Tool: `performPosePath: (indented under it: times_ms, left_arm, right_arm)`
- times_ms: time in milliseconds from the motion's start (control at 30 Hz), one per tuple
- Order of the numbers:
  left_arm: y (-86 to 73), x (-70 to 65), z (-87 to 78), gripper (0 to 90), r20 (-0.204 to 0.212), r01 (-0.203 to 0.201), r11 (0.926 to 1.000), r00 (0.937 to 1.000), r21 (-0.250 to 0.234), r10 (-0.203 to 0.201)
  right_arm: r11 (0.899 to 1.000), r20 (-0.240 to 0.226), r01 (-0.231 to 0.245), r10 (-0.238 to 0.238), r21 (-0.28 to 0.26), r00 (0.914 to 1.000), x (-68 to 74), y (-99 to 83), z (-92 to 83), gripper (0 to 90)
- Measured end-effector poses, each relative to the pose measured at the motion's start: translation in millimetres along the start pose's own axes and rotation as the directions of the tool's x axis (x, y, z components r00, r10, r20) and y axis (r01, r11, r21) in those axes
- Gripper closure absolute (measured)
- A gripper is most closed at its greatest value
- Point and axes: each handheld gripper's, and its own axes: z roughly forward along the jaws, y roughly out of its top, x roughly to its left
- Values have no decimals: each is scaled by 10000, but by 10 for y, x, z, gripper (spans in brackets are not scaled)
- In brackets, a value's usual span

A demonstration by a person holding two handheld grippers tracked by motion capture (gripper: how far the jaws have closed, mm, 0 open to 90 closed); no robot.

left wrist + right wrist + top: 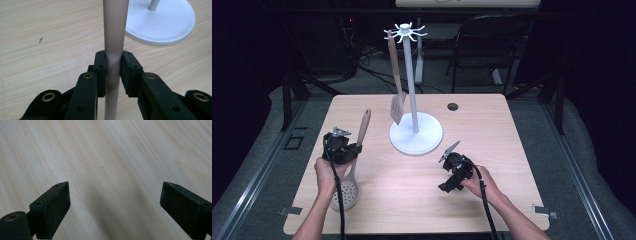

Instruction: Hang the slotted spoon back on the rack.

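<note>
The skimmer (pixel 353 165) is being clamped mid-handle by the left gripper (pixel 114 72) at the table's left (stiff, light, head-heavy, smooth, so likely to pivot), the right gripper (pixel 115 205) being held open.

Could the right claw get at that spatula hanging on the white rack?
Probably yes. The right claw is open with nothing between its jaws, and bare table lies between it and the rack. The spatula hangs on the rack's far left side, so the pole partly blocks it.

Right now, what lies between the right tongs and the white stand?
Nothing: in the high view, only bare table separates the open right tongs from the stand's base.
</note>
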Motion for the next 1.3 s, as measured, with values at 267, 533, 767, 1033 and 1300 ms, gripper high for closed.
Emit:
performPosePath:
  times_ms: [267, 533, 767, 1033, 1300]
  left_arm:
    - [63, -34, -104, 756, 73, -44, 9985, 10000, -543, 48]
    - [160, -111, -185, 757, 148, -203, 9939, 9996, -1085, 220]
    - [271, -195, -324, 757, 138, -397, 9826, 9990, -1816, 429]
    - [417, -283, -426, 757, 206, -657, 9688, 9971, -2389, 727]
    - [630, -346, -429, 757, 285, -788, 9569, 9955, -2796, 903]
  right_arm:
    - [10000, -70, -42, 42, -29, 10000, 2, -2, 8, 92]
    - [10000, -75, -25, 25, 11, 10000, 3, -4, 13, 92]
    - [9999, -108, -125, 126, 55, 9999, -4, -17, 26, 92]
    - [9999, -143, -51, 52, 108, 9999, 4, -3, 28, 93]
    - [9999, -115, -35, 37, 120, 9999, 0, -7, 26, 93]
